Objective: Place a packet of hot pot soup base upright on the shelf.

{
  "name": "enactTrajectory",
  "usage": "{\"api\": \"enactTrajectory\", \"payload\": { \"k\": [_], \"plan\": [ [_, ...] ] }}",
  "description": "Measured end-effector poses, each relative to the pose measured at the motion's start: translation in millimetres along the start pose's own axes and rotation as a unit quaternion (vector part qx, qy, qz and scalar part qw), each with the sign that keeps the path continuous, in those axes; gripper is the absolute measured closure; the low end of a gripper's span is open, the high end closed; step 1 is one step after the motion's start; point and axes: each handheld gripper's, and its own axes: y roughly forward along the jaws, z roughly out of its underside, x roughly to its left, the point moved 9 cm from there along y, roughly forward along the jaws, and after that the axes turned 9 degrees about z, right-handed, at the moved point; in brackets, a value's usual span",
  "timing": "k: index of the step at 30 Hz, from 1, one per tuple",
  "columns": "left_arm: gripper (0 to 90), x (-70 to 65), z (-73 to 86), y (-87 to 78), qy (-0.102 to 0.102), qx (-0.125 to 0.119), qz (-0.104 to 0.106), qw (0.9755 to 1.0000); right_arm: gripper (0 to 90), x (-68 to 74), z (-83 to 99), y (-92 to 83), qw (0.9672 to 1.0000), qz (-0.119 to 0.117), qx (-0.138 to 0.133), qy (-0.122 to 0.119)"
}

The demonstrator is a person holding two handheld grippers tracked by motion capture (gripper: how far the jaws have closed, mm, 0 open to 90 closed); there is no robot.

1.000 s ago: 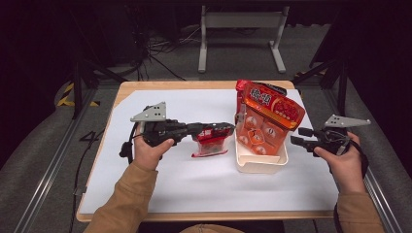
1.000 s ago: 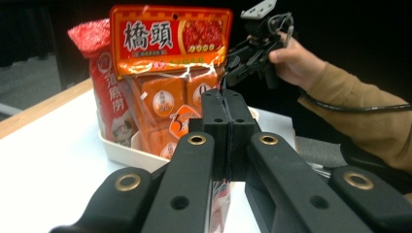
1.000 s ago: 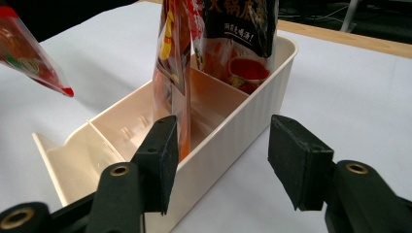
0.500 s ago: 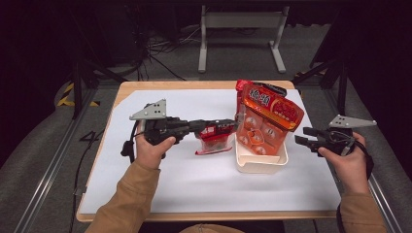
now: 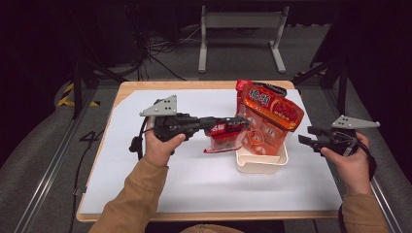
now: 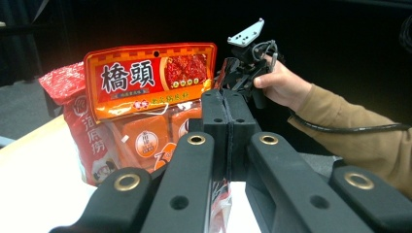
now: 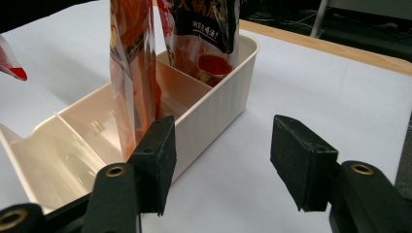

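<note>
Left gripper [image 5: 232, 127]: its jaws are closed tight on the top edge of a small red pouch [image 5: 224, 139], and the pouch hangs under them, off the table.
What changed: compared with a second ago, the left hand [image 5: 160, 145] has carried the pouch a little up and to the right; it is now just beside the white tray [image 5: 260, 164], at its near left corner.
Right gripper [image 5: 308, 137]: its jaws are apart and hold nothing; they have just been opening a bit more. It waits to the right of the tray, apart from it.
Tray: two big packets [image 5: 268, 116] stand in its far compartments, leaning; the near compartments [image 7: 58, 145] look free.
Meaning: I think the pouch goes next into a free compartment, so the step is the move over the rim and the lowering.
Risk: the pouch may catch the leaning packets or the rim.
</note>
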Motion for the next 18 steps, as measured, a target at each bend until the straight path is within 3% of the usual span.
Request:
{"api": "enactTrajectory", "payload": {
  "k": [10,18],
  "plan": [
    [89.9,5.0,-2.1,14.9,0.002,0.0,0.001,1.0,42.7,-2.2,2.2,3.4,1.0,0.001,0.005,0.0],
    [89.9,9.8,-3.1,28.4,-0.009,-0.005,0.011,0.9999,43.1,-3.4,3.7,4.4,1.0,0.001,0.006,0.0]
  ]
}}
